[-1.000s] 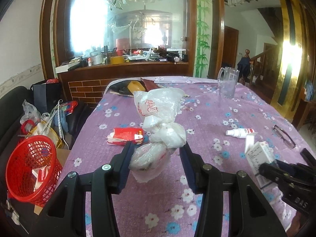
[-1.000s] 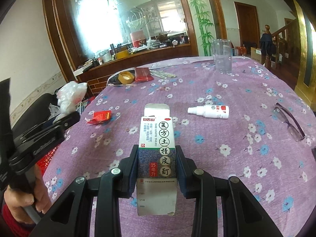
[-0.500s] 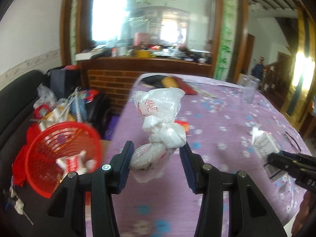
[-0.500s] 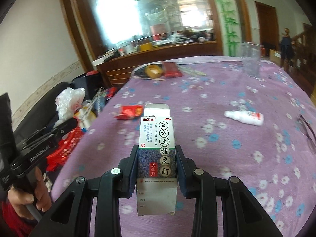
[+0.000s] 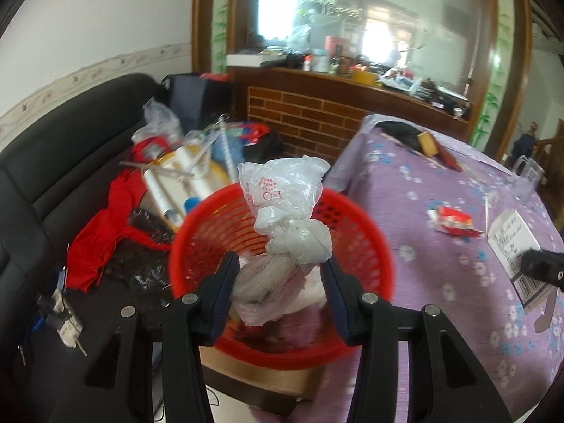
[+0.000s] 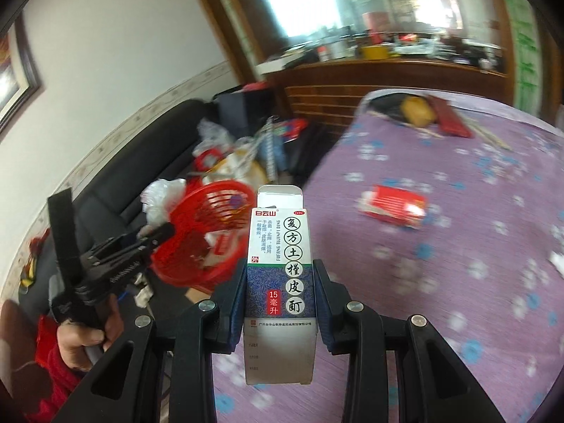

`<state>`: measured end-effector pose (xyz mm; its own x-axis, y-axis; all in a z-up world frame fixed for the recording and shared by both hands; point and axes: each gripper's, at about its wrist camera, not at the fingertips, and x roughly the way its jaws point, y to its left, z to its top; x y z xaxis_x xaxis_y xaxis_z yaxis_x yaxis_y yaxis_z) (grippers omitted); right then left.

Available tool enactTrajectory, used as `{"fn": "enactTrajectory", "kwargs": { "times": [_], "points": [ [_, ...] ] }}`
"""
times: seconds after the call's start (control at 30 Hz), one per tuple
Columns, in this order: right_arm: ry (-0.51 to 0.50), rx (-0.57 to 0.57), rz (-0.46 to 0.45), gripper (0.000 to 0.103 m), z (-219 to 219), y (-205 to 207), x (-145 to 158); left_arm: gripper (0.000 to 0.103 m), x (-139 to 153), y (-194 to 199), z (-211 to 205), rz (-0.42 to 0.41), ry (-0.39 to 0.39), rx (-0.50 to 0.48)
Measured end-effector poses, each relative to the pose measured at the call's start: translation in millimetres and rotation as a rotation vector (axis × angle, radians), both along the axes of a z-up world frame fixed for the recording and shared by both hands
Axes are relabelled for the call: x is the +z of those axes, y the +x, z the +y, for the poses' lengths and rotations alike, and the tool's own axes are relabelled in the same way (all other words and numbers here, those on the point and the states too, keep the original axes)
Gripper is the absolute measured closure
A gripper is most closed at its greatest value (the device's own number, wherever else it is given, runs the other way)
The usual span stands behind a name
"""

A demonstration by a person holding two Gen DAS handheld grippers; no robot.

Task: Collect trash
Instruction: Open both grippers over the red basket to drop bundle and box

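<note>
— What did the left wrist view show?
— The left gripper (image 5: 280, 275) squeezed a knotted plastic bag (image 5: 282, 246) over the red basket (image 5: 366, 243), which had scraps inside.
— And the right wrist view?
— The right gripper (image 6: 280, 292) pinched a white box (image 6: 280, 282) above the purple table (image 6: 458, 246). A red packet (image 6: 393, 206) lay there.

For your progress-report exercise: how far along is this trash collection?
Done: some scraps already lie in the red basket. In hand: the left claw holds a knotted plastic bag over the basket; the right claw grips a medicine box. Left: release both, then fetch the red wrapper on the table.
</note>
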<state>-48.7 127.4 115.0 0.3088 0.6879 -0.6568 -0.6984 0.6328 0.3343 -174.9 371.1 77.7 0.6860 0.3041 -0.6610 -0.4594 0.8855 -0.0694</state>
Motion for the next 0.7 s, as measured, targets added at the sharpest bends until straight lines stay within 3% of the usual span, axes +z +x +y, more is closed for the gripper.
{"fn": "enactTrajectory", "kwargs": {
  "times": [0.33, 0.37, 0.43, 0.5, 0.7],
  "points": [
    [0.023, 0.096, 0.058, 0.065, 106.8, 8.1, -1.7, 0.056, -10.5, 0.7, 23.2, 0.006, -0.014, 0.02],
    [0.019, 0.098, 0.05, 0.065, 117.3, 8.8, -1.1, 0.052, -10.0, 1.1, 24.5, 0.005, -0.016, 0.02],
    [0.011, 0.108, 0.048, 0.064, 132.7, 12.4, -3.1, 0.033, -9.3, 1.2, 26.0, 0.004, -0.024, 0.03],
    [0.008, 0.109, 0.056, 0.053, 135.9, 14.1, -4.8, 0.026, -6.4, -2.7, 25.1, -0.016, -0.034, 0.037],
    [0.047, 0.053, 0.076, 0.053, 77.0, 35.5, -7.1, 0.026, -1.7, 3.7, 3.6, -0.021, -0.017, -0.018]
  ]
}}
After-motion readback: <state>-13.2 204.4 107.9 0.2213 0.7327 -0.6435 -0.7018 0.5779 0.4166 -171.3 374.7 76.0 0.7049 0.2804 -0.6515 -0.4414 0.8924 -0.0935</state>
